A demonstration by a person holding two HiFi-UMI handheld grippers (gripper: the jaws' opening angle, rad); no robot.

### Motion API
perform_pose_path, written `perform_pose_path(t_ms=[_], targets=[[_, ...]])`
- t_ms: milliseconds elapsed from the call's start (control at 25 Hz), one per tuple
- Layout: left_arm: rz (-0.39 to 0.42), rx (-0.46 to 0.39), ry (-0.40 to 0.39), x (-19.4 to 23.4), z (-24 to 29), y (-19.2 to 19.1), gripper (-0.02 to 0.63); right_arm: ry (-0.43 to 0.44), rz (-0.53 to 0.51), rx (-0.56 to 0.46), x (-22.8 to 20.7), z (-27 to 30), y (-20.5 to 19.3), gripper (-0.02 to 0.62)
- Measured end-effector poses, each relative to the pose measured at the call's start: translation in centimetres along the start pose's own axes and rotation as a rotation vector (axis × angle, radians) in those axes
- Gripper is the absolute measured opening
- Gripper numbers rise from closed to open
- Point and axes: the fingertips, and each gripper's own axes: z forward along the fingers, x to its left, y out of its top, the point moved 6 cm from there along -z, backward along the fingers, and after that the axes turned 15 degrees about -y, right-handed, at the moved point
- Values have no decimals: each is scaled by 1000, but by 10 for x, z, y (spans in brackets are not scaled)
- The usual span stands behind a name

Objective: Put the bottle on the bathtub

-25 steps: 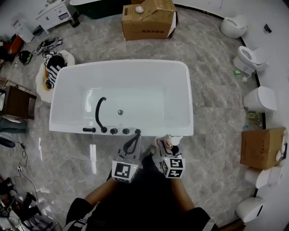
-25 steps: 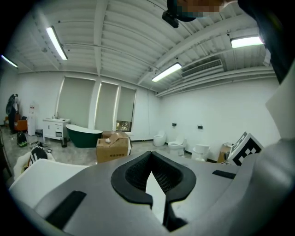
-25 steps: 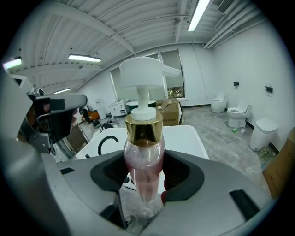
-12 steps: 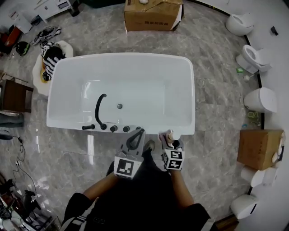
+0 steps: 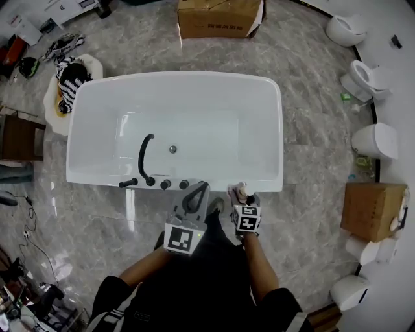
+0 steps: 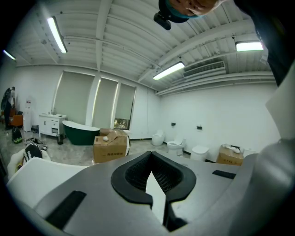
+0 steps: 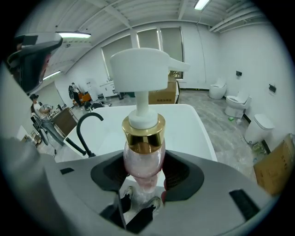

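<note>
As seen in the head view, a white tub [image 5: 175, 81] was set on a marbled floor [image 5: 311, 78], with a black tap [image 5: 144, 155] mounted on its near rim toward the left. The left tool [image 5: 197, 192] was held just before that rim, near its middle, and the right tool [image 5: 242, 196] just beside it on the right. A bottle [image 5: 241, 190] was carried in the right tool at the rim's near edge; whether it touched the rim could not be told. A box [image 5: 220, 18] was seen beyond the tub, and toilets [image 5: 375, 141] were ranged along the right wall.

In the left gripper view, the left tool [image 6: 150, 156] was shown with its jaws pressed together at the tips, nothing being caught between them. A green tub [image 6: 80, 131], the box [image 6: 110, 146] and the toilets [image 6: 175, 145] were seen far off.

In the right gripper view, the right tool [image 7: 144, 174] was shown pinching the bottle [image 7: 144, 154] by its pink body, below a gold collar and a white pump head. The bottle stood upright between the jaws. The tub [image 7: 189, 124] was spread out behind it, with the tap [image 7: 85, 126] to the left. Shoes [image 7: 154, 203] were glimpsed through the gap below the bottle.
</note>
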Motion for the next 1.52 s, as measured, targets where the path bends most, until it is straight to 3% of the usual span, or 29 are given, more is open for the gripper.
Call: perform_pose_path(t_ms=[680, 1520], targets=[[-4, 25, -17, 17, 18, -7, 15, -19, -10, 139, 3, 69, -34, 216], [-34, 50, -5, 28, 20, -18, 14, -51, -12, 226, 9, 117, -63, 216]])
